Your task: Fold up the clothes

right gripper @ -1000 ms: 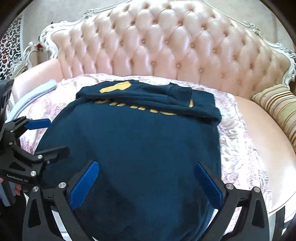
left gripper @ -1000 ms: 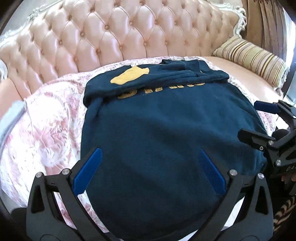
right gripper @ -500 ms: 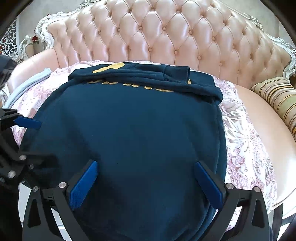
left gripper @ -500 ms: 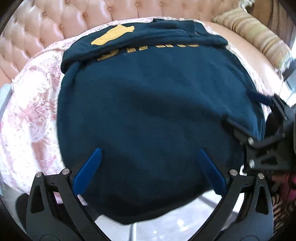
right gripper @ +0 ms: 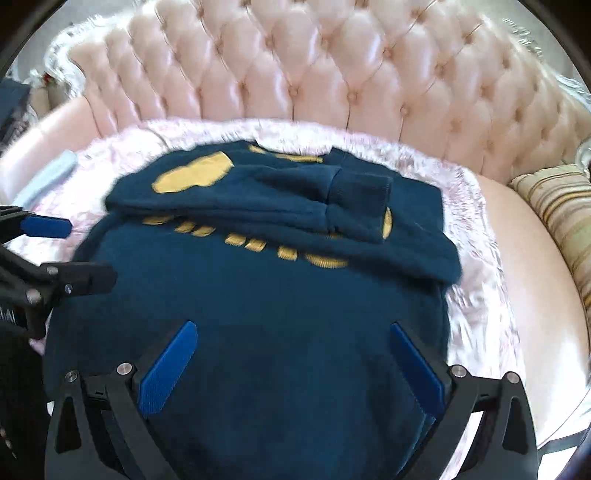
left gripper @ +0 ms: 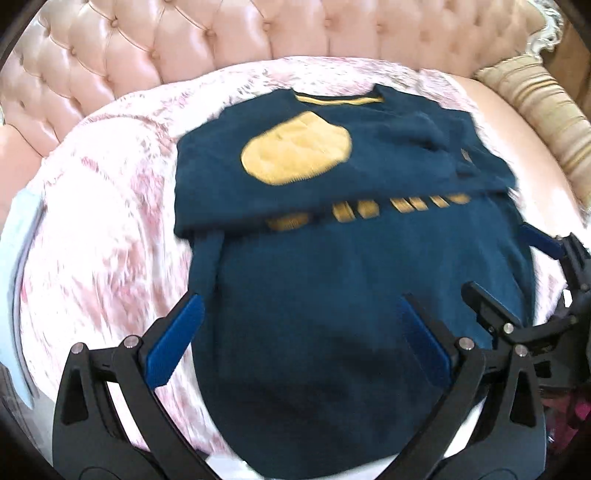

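A navy sweater (left gripper: 351,295) (right gripper: 258,314) with a yellow patch (left gripper: 295,151) and yellow lettering lies flat on a pink floral blanket (left gripper: 103,221) (right gripper: 469,295). Its sleeves are folded across the chest, and one cuff (right gripper: 362,192) rests on top. The hem hangs at the sofa's front edge. My left gripper (left gripper: 299,339) (right gripper: 62,251) hovers open over the sweater's lower left part. Over the lower right part my right gripper (right gripper: 293,365) (left gripper: 517,273) is also open. Neither holds any cloth.
The blanket covers the seat of a pink tufted sofa (left gripper: 221,33) (right gripper: 351,74). A striped cushion (left gripper: 546,110) (right gripper: 565,214) sits at the right end. A light blue cloth (left gripper: 18,258) (right gripper: 48,177) lies at the left end.
Both grippers dipped towards the hem, then lifted and drew back, so more of the sweater's neckline and the sofa shows. The sweater lies as before and both grippers stay open.
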